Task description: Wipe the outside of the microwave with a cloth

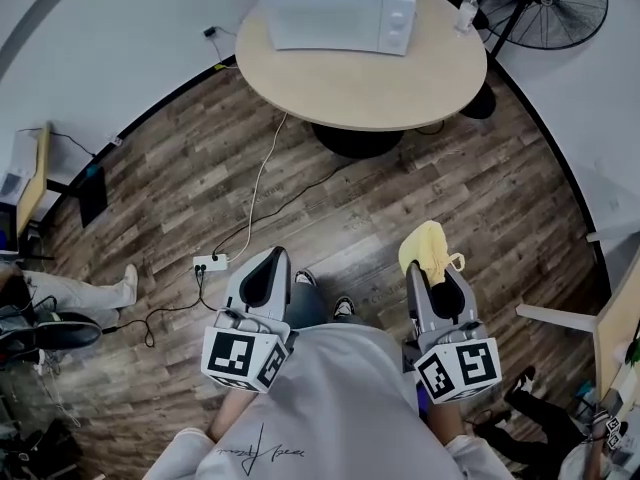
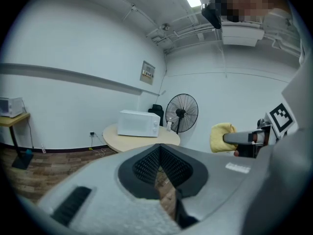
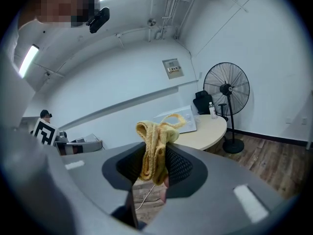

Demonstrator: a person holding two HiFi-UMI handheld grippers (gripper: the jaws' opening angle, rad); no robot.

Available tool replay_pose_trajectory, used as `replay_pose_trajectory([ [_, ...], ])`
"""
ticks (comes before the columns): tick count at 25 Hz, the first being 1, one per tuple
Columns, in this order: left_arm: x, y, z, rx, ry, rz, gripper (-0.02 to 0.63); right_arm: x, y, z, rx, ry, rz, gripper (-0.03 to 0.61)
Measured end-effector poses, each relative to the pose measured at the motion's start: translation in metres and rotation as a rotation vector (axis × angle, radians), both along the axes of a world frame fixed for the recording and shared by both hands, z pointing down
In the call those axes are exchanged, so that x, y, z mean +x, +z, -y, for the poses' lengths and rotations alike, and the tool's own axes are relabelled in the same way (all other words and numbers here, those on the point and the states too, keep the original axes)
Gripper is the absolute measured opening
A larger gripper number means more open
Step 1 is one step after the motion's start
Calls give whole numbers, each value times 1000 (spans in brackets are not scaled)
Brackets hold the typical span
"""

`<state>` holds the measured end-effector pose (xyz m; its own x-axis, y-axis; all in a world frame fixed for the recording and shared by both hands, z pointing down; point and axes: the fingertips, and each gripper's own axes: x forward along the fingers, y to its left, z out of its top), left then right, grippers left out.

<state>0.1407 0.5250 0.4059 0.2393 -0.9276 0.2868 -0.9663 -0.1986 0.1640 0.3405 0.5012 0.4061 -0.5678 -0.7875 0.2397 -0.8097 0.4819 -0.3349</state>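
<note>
Pinching yellow cloth [image 3: 154, 143] in jaws of right gripper [image 3: 155, 163], holding jaws of left gripper [image 2: 159, 166] together, empty; facing microwave [image 1: 338, 8] at 12 o'clock (risking tripping on power cable [image 1: 262, 183], or cloth slipping out).

LEFT AND RIGHT: A pale grey T-shirt [image 1: 340, 398] bearing a thin dark script print [image 1: 262, 450] is worn with blue jeans [image 1: 310, 306] and dark-and-white shoes [image 1: 343, 308]. The left tool [image 1: 270, 264] and the right tool [image 1: 428, 273] are each cased in a smooth grey shell, and a black oval recess is set around the jaws. The jaws are lined with black ribbed pads [image 2: 145, 166]. A white marker cube [image 1: 245, 356], printed with black square codes, is fixed to the rear of each tool. A small white label [image 2: 238, 168] is seen on the left shell.
</note>
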Motion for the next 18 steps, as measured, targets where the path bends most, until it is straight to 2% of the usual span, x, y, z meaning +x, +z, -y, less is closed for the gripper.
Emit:
replay_pose_trajectory([
  [3,-4,1,16,1,-10,-17,-9,-8,1,12,-6,-18,-9,127],
  [8,-8,10,50,1,22,-30,-9,-22,6,36,-1,-37,-46,127],
  [18,-40,10,155,16,60,-45,-9,-47,7,129,-10,18,-78,127],
])
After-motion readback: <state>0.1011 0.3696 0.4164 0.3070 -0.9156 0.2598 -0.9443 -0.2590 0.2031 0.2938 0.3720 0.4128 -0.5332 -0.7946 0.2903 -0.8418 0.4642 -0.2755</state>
